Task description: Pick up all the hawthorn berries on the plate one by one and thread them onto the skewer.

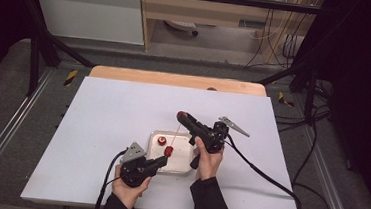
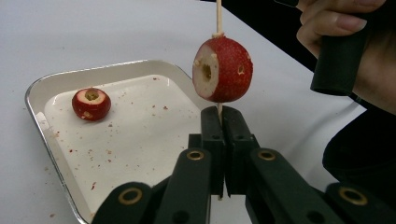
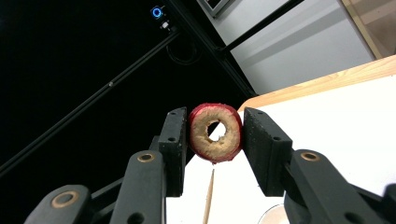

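L gripper pinches skewer w/ threaded fruit; R gripper clamps fruit ring.

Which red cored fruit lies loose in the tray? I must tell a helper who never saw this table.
On the white table lies a shallow white metal tray with rounded corners, near the person's hands. The small red cored fruit lies alone on the tray floor, hole upward. Unlike the red fruit on the thin wooden skewer and the red ring-shaped fruit in the right gripper, nothing holds it.

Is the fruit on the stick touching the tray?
No, the fruit on the stick hangs above the tray, clear of it.
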The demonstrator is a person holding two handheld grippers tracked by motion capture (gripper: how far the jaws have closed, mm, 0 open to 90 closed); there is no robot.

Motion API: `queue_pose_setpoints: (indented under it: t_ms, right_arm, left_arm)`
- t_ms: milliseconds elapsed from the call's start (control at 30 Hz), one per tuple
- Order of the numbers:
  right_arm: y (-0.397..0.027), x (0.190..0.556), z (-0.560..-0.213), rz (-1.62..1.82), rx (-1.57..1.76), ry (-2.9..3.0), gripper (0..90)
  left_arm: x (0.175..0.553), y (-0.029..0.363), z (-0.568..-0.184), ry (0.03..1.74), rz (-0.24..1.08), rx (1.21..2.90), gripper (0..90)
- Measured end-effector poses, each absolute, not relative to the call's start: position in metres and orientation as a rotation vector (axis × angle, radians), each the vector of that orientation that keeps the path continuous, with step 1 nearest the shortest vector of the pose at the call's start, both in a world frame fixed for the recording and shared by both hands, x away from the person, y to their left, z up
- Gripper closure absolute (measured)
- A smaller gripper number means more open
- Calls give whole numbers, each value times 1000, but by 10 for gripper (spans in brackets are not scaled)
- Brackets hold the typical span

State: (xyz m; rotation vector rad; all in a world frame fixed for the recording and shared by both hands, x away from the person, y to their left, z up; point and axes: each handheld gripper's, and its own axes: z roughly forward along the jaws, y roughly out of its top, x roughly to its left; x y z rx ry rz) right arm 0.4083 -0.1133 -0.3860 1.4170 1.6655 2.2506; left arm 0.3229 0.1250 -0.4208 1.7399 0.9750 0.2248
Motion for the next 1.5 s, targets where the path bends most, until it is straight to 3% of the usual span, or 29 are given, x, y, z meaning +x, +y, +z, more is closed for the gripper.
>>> queue_pose_setpoints:
  t_ms: [1500]
  right_arm:
    - [-111,407,-389,2245,1403,1679,617]
  left_arm:
    - [322,125,-421,982,222,1737,883]
